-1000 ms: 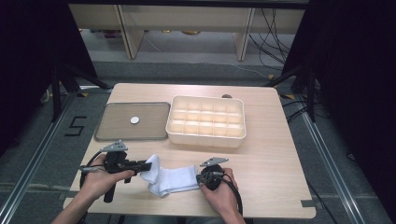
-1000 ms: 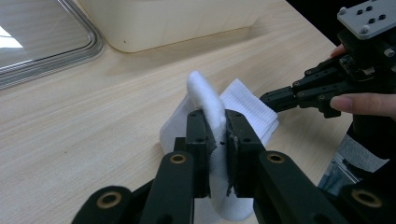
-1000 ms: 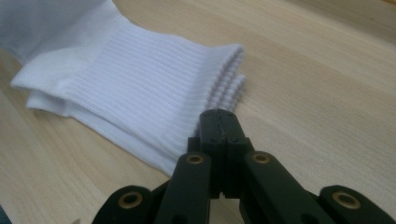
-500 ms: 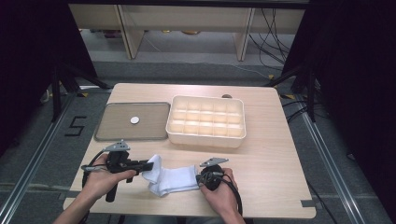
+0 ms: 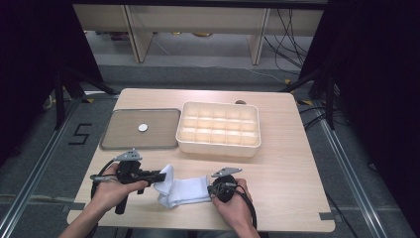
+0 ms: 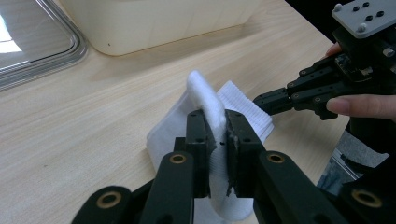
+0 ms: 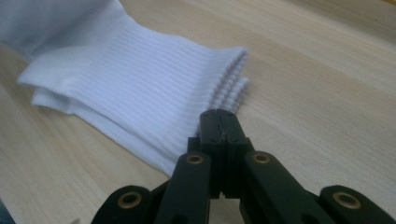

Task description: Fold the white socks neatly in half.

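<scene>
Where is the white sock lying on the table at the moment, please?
In the high view, the white sock lies near the table's front edge, between the left hand-held gripper, shut on its toe end, and the right hand-held gripper.

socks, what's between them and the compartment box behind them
Nothing: in the high view only bare wooden table separates the white socks from the cream compartment box.

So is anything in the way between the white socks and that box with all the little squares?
Nothing visible. The left tongs are shut on the white socks, and the right tongs, closed, rest at their ribbed cuffs. Only bare table lies between the socks and the divided box. The tray sits off to the left.
</scene>
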`<state>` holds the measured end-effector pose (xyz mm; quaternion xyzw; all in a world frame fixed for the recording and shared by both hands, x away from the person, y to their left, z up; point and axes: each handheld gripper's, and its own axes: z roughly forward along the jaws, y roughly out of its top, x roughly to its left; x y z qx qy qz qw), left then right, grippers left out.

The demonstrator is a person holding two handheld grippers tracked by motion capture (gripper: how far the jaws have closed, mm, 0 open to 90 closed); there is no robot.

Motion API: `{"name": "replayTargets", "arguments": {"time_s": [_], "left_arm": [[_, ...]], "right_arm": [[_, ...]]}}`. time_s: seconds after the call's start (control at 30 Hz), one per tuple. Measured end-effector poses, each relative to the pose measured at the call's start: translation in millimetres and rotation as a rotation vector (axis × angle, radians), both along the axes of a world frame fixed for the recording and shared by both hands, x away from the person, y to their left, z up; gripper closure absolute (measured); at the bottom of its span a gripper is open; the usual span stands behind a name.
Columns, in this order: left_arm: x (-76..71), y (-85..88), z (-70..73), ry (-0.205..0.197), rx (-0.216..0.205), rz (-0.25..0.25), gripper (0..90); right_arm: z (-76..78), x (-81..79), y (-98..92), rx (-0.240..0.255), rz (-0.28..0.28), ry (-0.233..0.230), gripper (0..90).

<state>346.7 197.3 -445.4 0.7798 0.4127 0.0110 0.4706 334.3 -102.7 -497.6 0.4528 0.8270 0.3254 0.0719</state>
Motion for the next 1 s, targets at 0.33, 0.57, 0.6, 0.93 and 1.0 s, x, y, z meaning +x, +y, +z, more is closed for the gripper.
{"name": "replayTargets", "arguments": {"time_s": [0.33,0.57,0.6,0.93,1.0], "left_arm": [[-0.4,-3.1,-1.5,0.0,0.004,-0.006,80.6],[0.7,-6.2,-2.9,-0.002,0.007,-0.017,80.5],[0.9,-6.4,-3.0,0.003,0.009,-0.021,80.6],[1.6,-8.8,-3.8,0.004,0.028,-0.015,80.5],[1.7,-9.0,-3.5,0.004,0.028,-0.013,80.5]], "right_arm": [[-0.3,-1.1,2.0,0.002,0.008,-0.001,90.0],[0.4,-2.7,4.3,0.006,-0.003,0.018,90.0],[0.6,-2.8,4.7,0.007,-0.001,0.018,90.0],[1.3,-4.1,6.4,0.011,0.011,0.004,90.0],[3.0,-5.3,7.0,0.01,0.005,0.019,90.0]]}}
